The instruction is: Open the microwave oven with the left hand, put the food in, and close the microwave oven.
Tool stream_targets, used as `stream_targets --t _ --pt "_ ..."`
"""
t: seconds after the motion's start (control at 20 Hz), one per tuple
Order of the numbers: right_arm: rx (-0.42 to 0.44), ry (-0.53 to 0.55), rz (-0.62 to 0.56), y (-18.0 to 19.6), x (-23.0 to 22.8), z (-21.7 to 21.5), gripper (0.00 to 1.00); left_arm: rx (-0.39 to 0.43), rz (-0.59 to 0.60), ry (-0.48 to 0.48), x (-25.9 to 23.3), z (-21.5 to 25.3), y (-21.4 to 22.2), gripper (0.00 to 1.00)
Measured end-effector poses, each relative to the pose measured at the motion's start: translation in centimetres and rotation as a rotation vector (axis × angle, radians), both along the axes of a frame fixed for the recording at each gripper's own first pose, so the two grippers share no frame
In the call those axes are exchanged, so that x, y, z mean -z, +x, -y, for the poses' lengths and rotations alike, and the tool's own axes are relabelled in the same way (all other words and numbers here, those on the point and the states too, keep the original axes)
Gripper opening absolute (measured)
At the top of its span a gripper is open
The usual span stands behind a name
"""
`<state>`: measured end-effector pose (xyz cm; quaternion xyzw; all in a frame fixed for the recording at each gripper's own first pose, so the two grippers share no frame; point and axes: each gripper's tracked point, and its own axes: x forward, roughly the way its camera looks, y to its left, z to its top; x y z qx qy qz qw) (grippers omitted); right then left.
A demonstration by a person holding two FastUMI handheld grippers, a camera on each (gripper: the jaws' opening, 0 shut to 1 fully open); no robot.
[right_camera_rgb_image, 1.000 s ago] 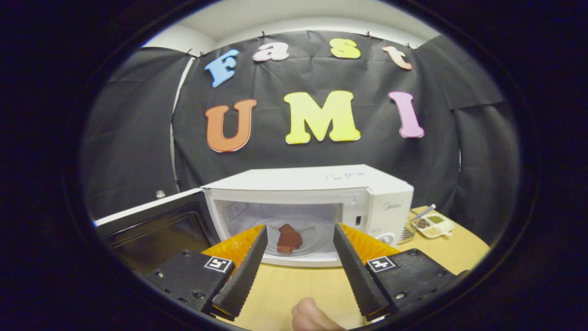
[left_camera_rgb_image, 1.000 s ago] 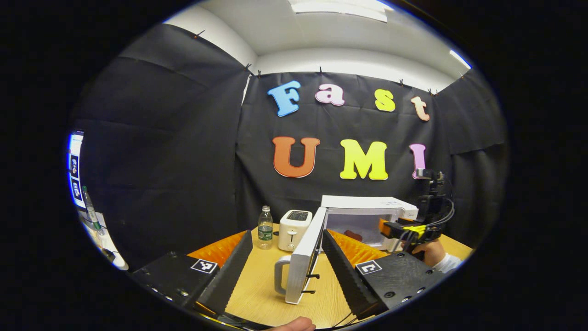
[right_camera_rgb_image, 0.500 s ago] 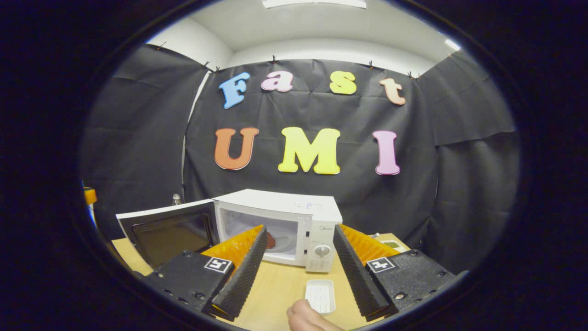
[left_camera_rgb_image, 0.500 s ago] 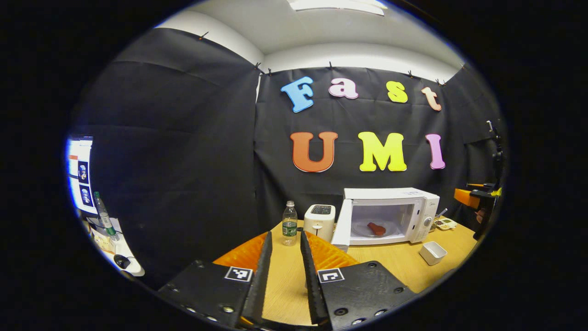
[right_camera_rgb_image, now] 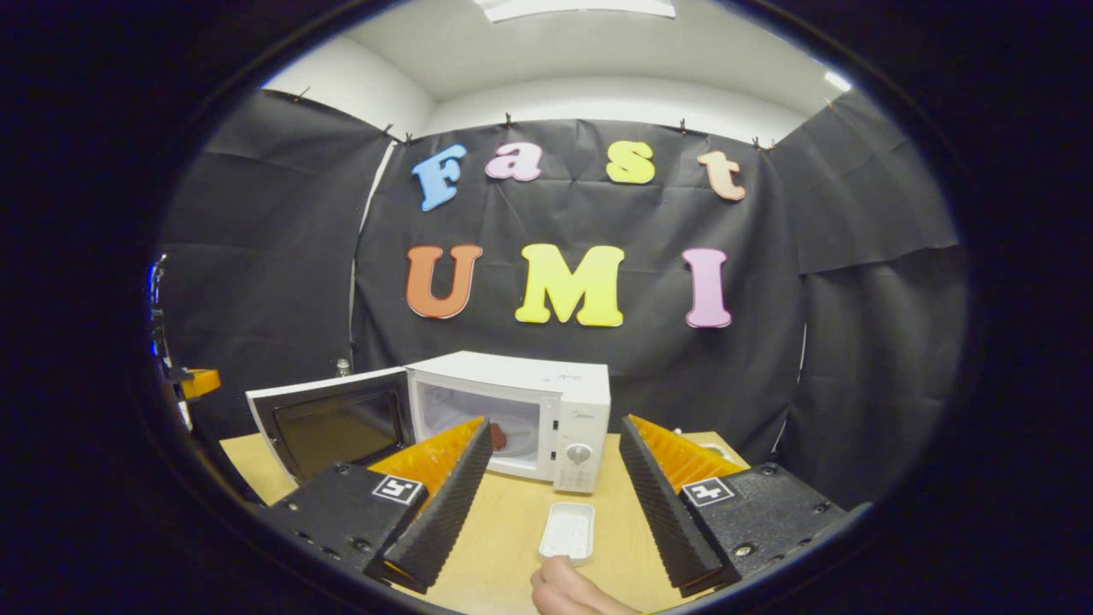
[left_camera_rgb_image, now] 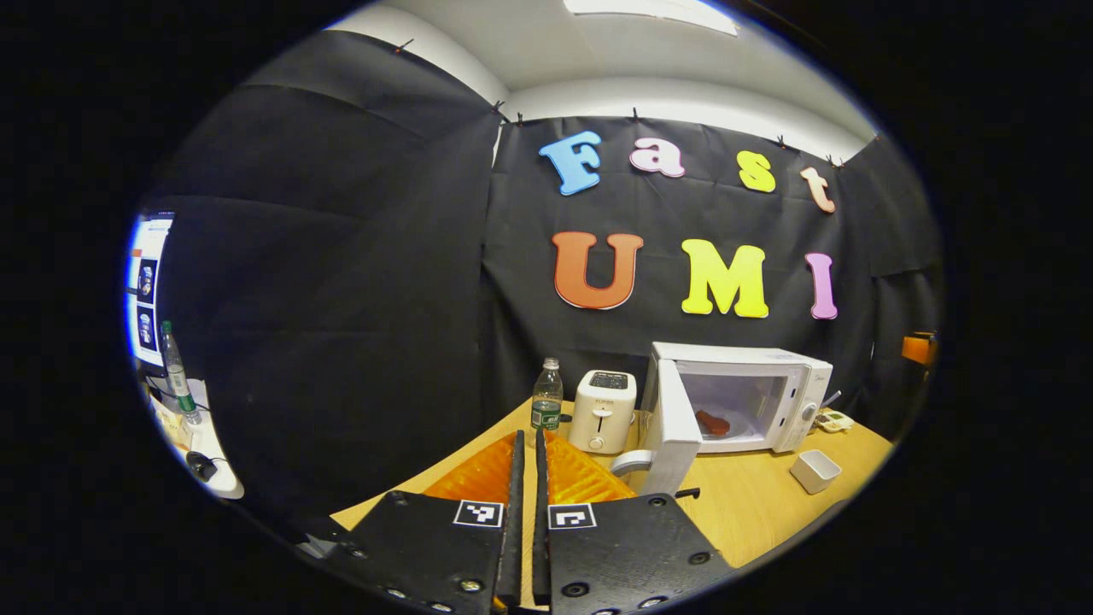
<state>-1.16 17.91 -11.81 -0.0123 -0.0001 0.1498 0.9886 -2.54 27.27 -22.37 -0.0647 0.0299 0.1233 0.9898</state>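
Observation:
The white microwave (left_camera_rgb_image: 768,384) stands at the back of the wooden table (left_camera_rgb_image: 751,512), its door (left_camera_rgb_image: 670,427) swung out to the left. A reddish-brown piece of food (left_camera_rgb_image: 713,423) lies on the plate inside. My left gripper (left_camera_rgb_image: 529,440) is shut with nothing between its fingers, well back from the door. In the right gripper view the microwave (right_camera_rgb_image: 546,401) and its open door (right_camera_rgb_image: 333,423) lie ahead, with the food (right_camera_rgb_image: 498,437) partly hidden behind a finger. My right gripper (right_camera_rgb_image: 557,423) is open and holds nothing.
A white toaster (left_camera_rgb_image: 602,410) and a water bottle (left_camera_rgb_image: 546,400) stand left of the oven. A small white dish (right_camera_rgb_image: 568,531) lies in front of the oven, a condiment tray (left_camera_rgb_image: 832,418) to its right. A thumb (right_camera_rgb_image: 568,589) shows at the bottom edge.
Both grippers have drawn back from the microwave. The left gripper, open around the door's edge a second ago, has come away and shut. The right gripper stays open. The door still stands open.

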Motion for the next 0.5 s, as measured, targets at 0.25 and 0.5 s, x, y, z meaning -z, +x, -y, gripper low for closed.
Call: stream_targets --t 0.25,0.5 --pt "0.049 0.021 0.007 -2.0 0.2 3.4 0.95 0.056 -0.071 0.035 3.4 1.4 3.3 0.05" --pt "0.100 0.038 0.024 -4.4 0.0 7.0 0.91 0.106 -0.098 0.056 4.7 3.5 4.4 0.00"
